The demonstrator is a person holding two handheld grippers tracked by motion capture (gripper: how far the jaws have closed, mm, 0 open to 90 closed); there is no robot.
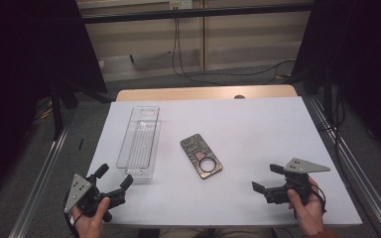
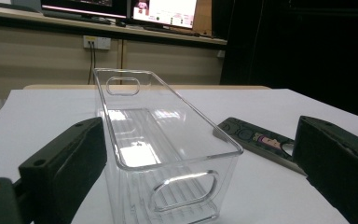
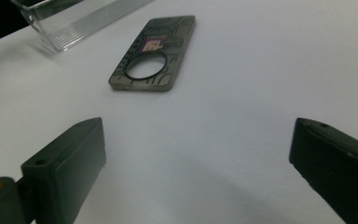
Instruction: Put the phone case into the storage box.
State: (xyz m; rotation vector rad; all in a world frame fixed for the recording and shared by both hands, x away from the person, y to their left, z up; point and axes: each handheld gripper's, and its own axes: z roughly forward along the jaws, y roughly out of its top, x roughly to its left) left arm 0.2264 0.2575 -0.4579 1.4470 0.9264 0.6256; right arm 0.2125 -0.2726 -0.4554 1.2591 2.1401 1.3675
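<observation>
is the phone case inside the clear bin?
No, the phone case lies flat on the white sheet to the right of the clear bin, apart from it.

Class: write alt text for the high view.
A clear plastic rectangular bin and a dark flat phone case with a round hole lie apart on a white table. The left gripper and right gripper rest open near the front edge.

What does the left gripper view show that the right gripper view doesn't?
Left gripper view alone: the clear bin's near end wall with its handle cutout, the lit monitors and a wall socket. Right gripper view alone: the phone case's full outline and round hole. Shared: the bin, the case, the white table cover, and open black jaws with nothing between them.
</observation>
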